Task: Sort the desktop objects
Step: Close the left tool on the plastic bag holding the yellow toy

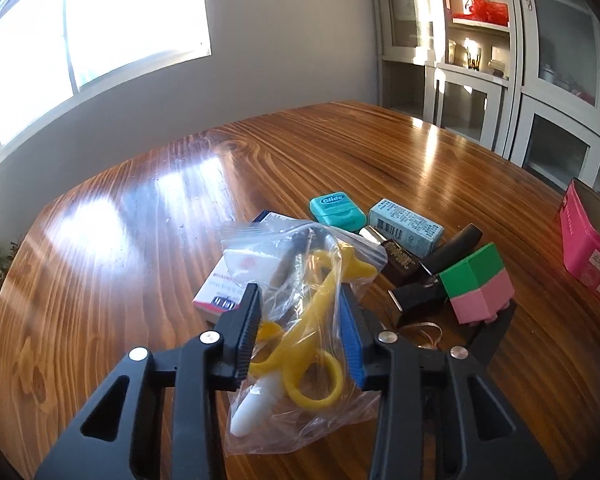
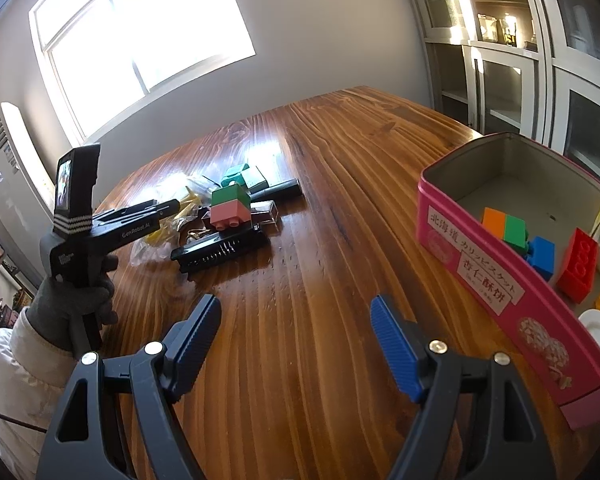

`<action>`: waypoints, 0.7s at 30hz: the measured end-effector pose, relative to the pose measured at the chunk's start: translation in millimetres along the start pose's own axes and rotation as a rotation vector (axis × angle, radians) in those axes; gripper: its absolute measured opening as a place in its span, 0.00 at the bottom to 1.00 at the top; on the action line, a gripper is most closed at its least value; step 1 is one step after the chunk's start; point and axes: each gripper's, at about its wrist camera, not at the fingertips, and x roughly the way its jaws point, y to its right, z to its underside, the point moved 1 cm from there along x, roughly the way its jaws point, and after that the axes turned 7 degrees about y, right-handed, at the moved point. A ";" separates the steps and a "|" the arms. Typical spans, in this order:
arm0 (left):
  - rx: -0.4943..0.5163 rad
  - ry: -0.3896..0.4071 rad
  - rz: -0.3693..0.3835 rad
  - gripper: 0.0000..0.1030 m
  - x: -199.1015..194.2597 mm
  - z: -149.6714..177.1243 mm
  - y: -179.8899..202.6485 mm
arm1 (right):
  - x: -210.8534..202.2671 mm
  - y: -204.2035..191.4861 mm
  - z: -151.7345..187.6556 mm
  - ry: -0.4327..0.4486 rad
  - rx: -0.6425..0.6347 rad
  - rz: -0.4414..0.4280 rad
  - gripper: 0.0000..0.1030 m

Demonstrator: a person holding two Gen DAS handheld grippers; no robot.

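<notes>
- Left gripper (image 1: 300, 334): jaws narrowed on the clear bag (image 1: 296, 320) of yellow scissors, at six o'clock on the bench (image 1: 340, 152); pick-up step, likely.
- Right gripper (image 2: 296, 344): jaws wide, empty.
- Pink tin (image 2: 480, 276), two o'clock: probably lift and carry there.

The surface (image 1: 340, 152) is glossy orange-brown wood with dark streaked grain. A clear bag (image 1: 300, 320) shows yellow and white pieces. The block stack (image 1: 478, 282) is green over pink, the floss case (image 1: 337, 208) teal, the tin (image 2: 500, 292) magenta-pink.
</notes>
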 end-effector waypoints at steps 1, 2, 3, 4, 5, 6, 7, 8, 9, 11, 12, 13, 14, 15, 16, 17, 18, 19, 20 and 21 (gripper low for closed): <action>-0.005 0.003 -0.004 0.35 -3.9 2.1 -0.3 | -0.7 -0.3 0.0 0.001 -0.001 -0.001 0.78; -0.012 0.005 -0.005 0.34 -8.1 3.7 -1.0 | -1.3 -0.8 0.1 0.003 -0.001 -0.001 0.78; -0.019 0.009 -0.007 0.33 -12.2 4.6 -1.6 | -2.0 -1.2 0.2 0.004 -0.001 -0.002 0.78; -0.025 0.013 -0.009 0.32 -16.5 6.7 -3.0 | -2.6 -1.5 0.5 0.005 -0.001 -0.004 0.78; -0.029 0.017 -0.009 0.31 -20.7 8.1 -4.0 | -3.3 -2.1 0.7 0.006 -0.001 -0.007 0.78; -0.033 0.022 -0.009 0.30 -26.0 10.5 -5.5 | -3.7 -2.6 0.8 0.007 -0.001 -0.008 0.78; -0.040 0.026 -0.009 0.29 -32.7 13.0 -7.2 | -4.2 -3.5 1.2 0.008 -0.002 -0.011 0.78; -0.046 0.030 -0.009 0.29 -38.2 14.9 -8.6 | -4.6 -4.5 1.7 0.008 -0.003 -0.014 0.78; -0.054 0.034 -0.009 0.28 -42.9 16.1 -9.6 | -4.9 -5.2 2.1 0.007 -0.003 -0.016 0.78; -0.080 0.045 -0.012 0.28 -57.7 20.0 -14.1 | -5.9 -6.9 2.9 0.008 -0.003 -0.022 0.78; -0.086 0.047 -0.012 0.28 -63.3 21.7 -15.9 | -6.6 -7.6 3.1 0.008 -0.004 -0.025 0.78; -0.091 0.048 -0.014 0.28 -70.3 24.5 -17.6 | -7.3 -8.8 3.5 0.009 -0.006 -0.028 0.78; -0.098 0.045 -0.014 0.28 -76.7 27.8 -19.5 | -7.6 -9.7 3.7 0.009 -0.006 -0.030 0.78; -0.105 0.040 -0.014 0.28 -80.1 30.7 -21.0 | -7.7 -10.6 4.0 0.007 -0.007 -0.033 0.78; -0.120 0.030 -0.019 0.28 -83.9 35.3 -22.9 | -7.4 -12.0 4.4 0.005 -0.007 -0.036 0.78; -0.133 0.016 -0.024 0.28 -86.8 40.8 -24.4 | -7.0 -13.4 4.9 0.004 -0.009 -0.038 0.78; -0.143 0.002 -0.023 0.28 -88.5 46.6 -25.2 | -6.6 -14.6 5.4 0.002 -0.011 -0.040 0.78; -0.147 -0.008 -0.022 0.28 -89.3 51.1 -24.3 | -5.9 -16.3 6.0 0.000 -0.012 -0.042 0.78; -0.147 -0.016 -0.022 0.28 -89.0 54.4 -23.4 | -5.3 -18.5 6.8 -0.003 -0.015 -0.045 0.78; -0.147 -0.023 -0.023 0.28 -88.6 57.1 -22.9 | -5.0 -20.3 7.3 -0.005 -0.017 -0.048 0.78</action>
